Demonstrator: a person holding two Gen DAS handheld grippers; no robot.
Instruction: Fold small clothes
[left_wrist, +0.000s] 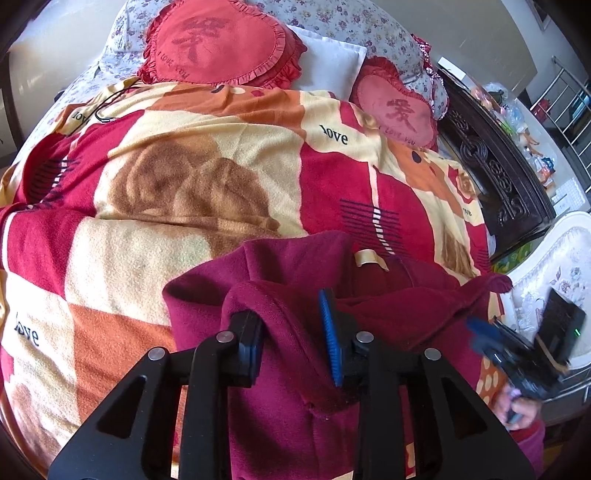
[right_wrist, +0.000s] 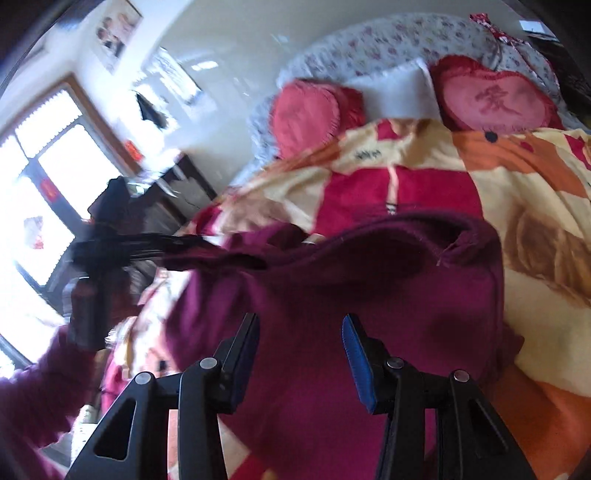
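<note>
A small maroon fleece garment (left_wrist: 295, 369) lies bunched on the patterned blanket (left_wrist: 166, 192), its neck label (left_wrist: 369, 258) facing up. My left gripper (left_wrist: 293, 332) is open, its fingers straddling a raised fold of the fleece. My right gripper (right_wrist: 299, 343) is open just above the same garment (right_wrist: 351, 295), nothing between its pads. The right gripper also shows blurred at the right edge of the left wrist view (left_wrist: 517, 362), and the left gripper shows blurred in the right wrist view (right_wrist: 110, 240).
Two red heart cushions (left_wrist: 218, 44) (left_wrist: 399, 110) and a white pillow (left_wrist: 332, 62) lie at the head of the bed. A dark carved bed frame (left_wrist: 498, 173) runs along the right. A white chair (left_wrist: 554, 266) holding a black device stands beside it.
</note>
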